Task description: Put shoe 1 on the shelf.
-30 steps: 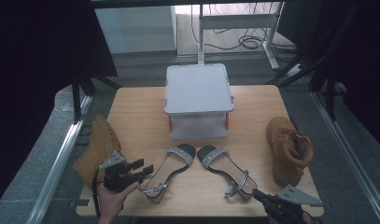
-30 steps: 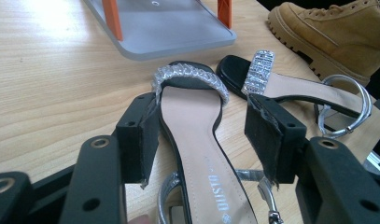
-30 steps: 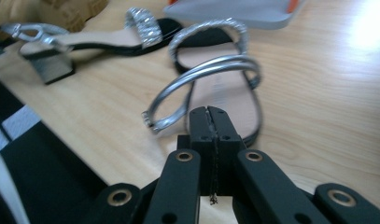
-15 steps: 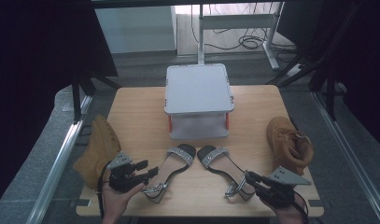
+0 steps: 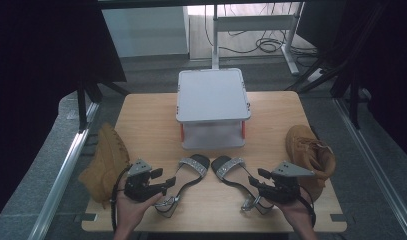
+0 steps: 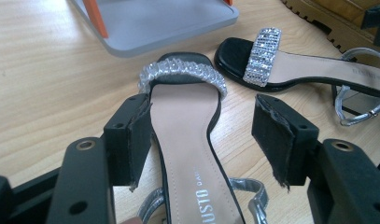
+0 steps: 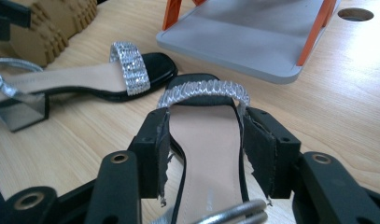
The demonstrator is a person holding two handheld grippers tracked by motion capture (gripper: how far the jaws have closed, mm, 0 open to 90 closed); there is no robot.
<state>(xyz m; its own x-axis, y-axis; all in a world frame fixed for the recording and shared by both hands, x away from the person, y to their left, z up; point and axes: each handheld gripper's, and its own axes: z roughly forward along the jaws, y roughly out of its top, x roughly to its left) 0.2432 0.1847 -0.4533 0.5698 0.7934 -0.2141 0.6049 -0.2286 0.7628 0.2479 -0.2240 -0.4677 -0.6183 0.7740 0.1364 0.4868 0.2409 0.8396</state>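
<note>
Step in hand: grasping. Left sandal and right sandal lie on the desk. Left gripper and right gripper jaws spread, just been opening, straddling each insole. Next, likely: pinch and lift.

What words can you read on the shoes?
"USTO" in pale print on the insole of the left sandal; its start is cut off, and the smaller letters beside it are too small to read.
Print on the right sandal insole: too blurred to read.
Nothing readable on the boots or the grey stand.
</note>
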